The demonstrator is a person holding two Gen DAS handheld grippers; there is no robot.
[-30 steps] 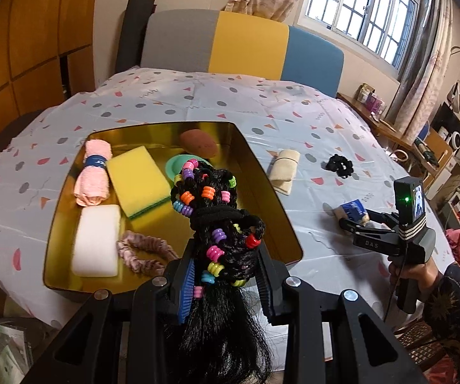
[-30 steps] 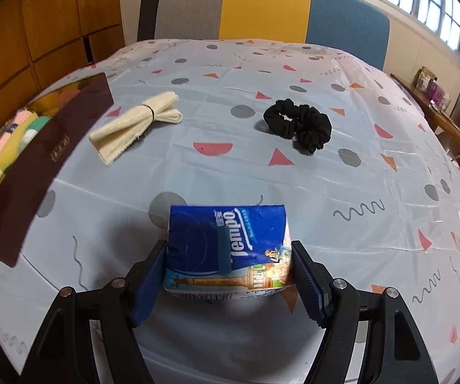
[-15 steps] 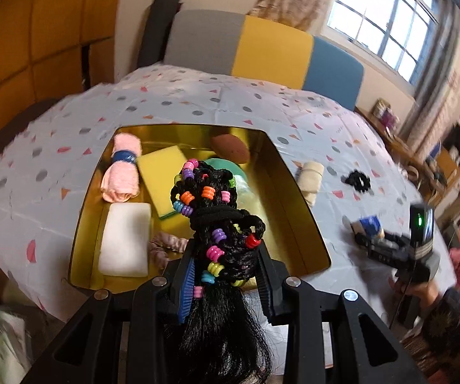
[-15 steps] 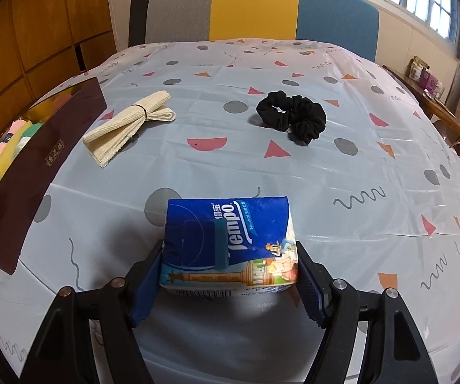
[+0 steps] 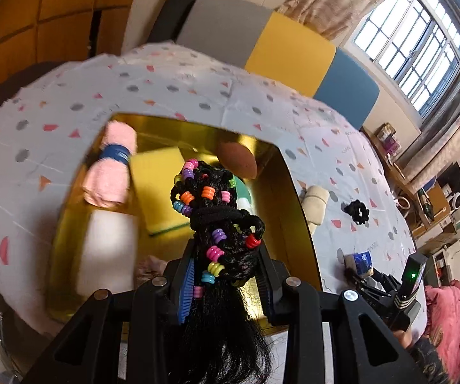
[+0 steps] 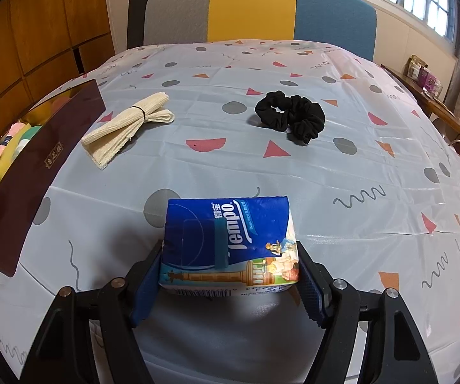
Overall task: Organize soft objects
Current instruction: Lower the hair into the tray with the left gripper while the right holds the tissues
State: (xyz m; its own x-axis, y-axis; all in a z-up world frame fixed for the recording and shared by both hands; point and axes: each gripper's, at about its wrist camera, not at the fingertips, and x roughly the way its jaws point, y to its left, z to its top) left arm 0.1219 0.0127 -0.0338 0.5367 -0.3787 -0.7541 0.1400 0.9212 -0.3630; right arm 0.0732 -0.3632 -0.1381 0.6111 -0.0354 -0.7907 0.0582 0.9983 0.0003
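Note:
My left gripper (image 5: 226, 275) is shut on a black braided hairpiece with coloured beads (image 5: 220, 220) and holds it above the near side of the gold tray (image 5: 297, 211). The tray holds a pink rolled towel (image 5: 110, 172), a yellow sponge (image 5: 159, 188), a white sponge (image 5: 105, 252), a brown puff (image 5: 236, 160) and a green item, mostly hidden. My right gripper (image 6: 226, 278) is shut on a blue Tempo tissue pack (image 6: 230, 243), held just above the tablecloth. A beige rolled cloth (image 6: 127, 124) and a black scrunchie (image 6: 290, 118) lie on the table beyond it.
The tray's dark red outer wall (image 6: 28, 172) stands at the left in the right wrist view. A grey, yellow and blue chair back (image 6: 252, 12) is behind the table. A side shelf with small items (image 6: 424, 76) is at the right. The right gripper also shows in the left wrist view (image 5: 361, 272).
My left gripper has risen and tilted with the hairpiece, so the tray looks farther and shifted left. My right gripper has lifted the tissue pack slightly and drawn back a little.

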